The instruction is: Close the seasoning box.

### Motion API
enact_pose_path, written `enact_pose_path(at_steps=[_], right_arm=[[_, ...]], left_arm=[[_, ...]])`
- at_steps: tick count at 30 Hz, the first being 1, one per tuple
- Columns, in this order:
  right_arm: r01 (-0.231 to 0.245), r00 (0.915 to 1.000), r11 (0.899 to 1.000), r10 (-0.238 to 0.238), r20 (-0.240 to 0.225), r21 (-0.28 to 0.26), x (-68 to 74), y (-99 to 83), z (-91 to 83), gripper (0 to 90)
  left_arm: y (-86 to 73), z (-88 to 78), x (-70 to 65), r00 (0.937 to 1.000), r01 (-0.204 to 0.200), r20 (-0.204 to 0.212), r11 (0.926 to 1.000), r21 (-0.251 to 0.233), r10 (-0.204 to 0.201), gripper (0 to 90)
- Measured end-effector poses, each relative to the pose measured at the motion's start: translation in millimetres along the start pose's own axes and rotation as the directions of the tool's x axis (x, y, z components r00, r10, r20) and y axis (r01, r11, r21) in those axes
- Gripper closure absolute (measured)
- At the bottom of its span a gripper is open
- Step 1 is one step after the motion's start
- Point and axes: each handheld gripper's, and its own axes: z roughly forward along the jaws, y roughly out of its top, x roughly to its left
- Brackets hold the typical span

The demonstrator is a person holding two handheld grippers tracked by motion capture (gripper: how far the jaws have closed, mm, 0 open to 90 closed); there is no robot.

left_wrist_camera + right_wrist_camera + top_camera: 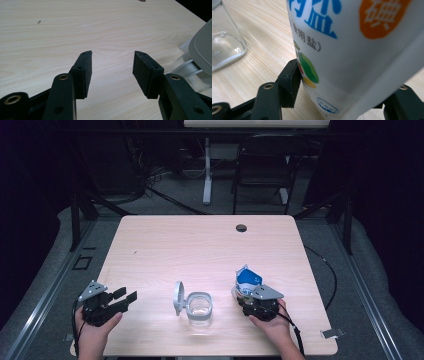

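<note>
- The right gripper (248,296) is held low over the table (210,245), at the near right part of the top, with a hand (270,322) behind it.
- A white salt bag (248,279) with blue print is seen standing upright between its jaws; in the right gripper view the bag (362,50) rises directly ahead of the camera and very close to it.
- The jaws are spread wide, and the left pad (293,80) is seen touching the bag's lower side, so the bag is taken as pinched near its base. The opposite pad is hidden behind the bag, so contact on that side cannot be told.
- Blue characters, an orange patch and green and yellow marks are printed on the bag face that is turned toward this gripper.
- A clear glass jar (199,308) with its grey lid (178,297) swung open is placed to the left of the right gripper, near but apart from the bag; its glass corner (224,47) is seen at the left edge of the right gripper view.
- The left gripper (125,298) is held at the near left part of the table, well apart from the jar, with a hand (95,330) around its body.
- Its jaws are spread apart, with nothing between them; bare wood is seen in the gap in the left gripper view (112,67).
- The jar's lid (202,50) is seen ahead and to the right of the left gripper's jaws, at the right edge of that view.
- A dark round hole (241,228) is set in the table well beyond both grippers, at the far side.
</note>
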Motion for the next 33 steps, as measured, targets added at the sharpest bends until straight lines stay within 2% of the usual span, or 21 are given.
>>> enact_pose_path(at_steps=[7, 13, 21, 33], right_arm=[[-0.001, 1.0000, 1.000, 0.001, -0.002, -0.005, 0.3, -0.3, 0.0, 40.2], [0.021, 0.9998, 1.000, -0.021, -0.002, -0.004, 1.4, -0.1, -0.3, 40.8], [0.001, 1.0000, 1.000, -0.001, -0.001, -0.012, 2.1, -0.8, -0.3, 41.5], [0.006, 1.0000, 1.000, -0.006, -0.001, -0.003, 3.8, 0.3, -2.9, 42.0]], left_arm=[[0.3, -0.8, 0.4, 1.0000, -0.001, -0.002, 1.0000, 0.002, 0.001, 50.1], [0.3, -0.8, 1.0, 1.0000, 0.001, -0.003, 1.0000, 0.002, -0.001, 50.1], [0.2, -1.6, 2.0, 1.0000, 0.006, -0.006, 1.0000, -0.004, -0.006, 50.2], [0.2, -2.0, 2.8, 1.0000, 0.006, -0.006, 1.0000, -0.007, -0.006, 50.2]])
